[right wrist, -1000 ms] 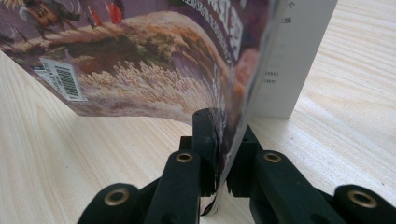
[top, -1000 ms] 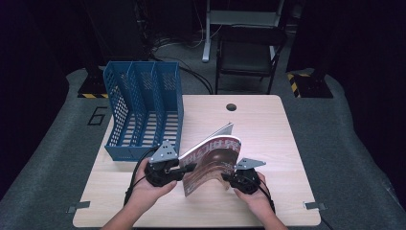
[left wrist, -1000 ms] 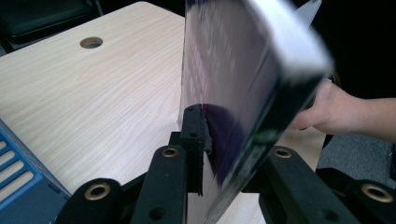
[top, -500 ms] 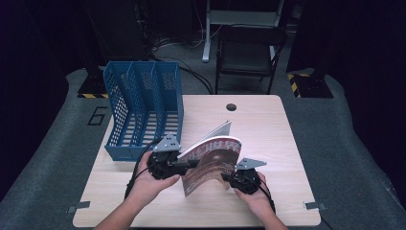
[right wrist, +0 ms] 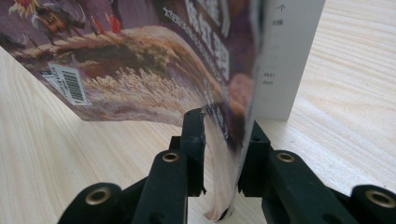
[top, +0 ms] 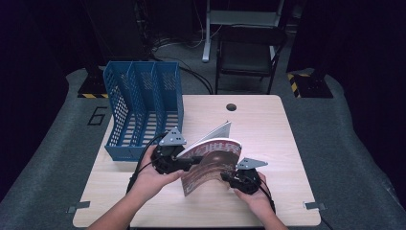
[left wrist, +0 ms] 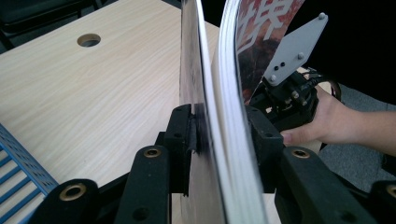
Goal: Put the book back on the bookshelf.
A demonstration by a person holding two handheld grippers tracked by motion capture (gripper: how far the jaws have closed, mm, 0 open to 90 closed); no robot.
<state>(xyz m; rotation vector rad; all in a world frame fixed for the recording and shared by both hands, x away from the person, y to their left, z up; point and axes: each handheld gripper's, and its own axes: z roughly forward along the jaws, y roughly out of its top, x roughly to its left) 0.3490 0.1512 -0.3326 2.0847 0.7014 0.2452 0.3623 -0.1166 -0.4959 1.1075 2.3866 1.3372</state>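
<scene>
Two hand-held grippers have the magazine (top: 210,163) between them at the lower middle of the high view, standing on its lower edge on the wooden surface (top: 268,124), just right of the blue file rack (top: 143,115). I judge it light, floppy and glossy: the cover bows in a curve and the pages fan apart at the top, so it will sag and slip unless taken near the spine or across the whole stack of pages. The left hand-held gripper (top: 184,162) has just been opening its jaws; in the left gripper view (left wrist: 219,140) the pages pass between them, one cover lying against the left pad, and I can't tell how firmly they press. The right hand-held gripper (top: 229,176) has been opening too, and its own view (right wrist: 222,154) shows a clear gap beside the curled cover, so the pinch looks released. The right gripper view gives me the barcode (right wrist: 70,84) and cover art; the left gripper view gives the page edges and the cable hole (left wrist: 88,39). The high view places the rack.
</scene>
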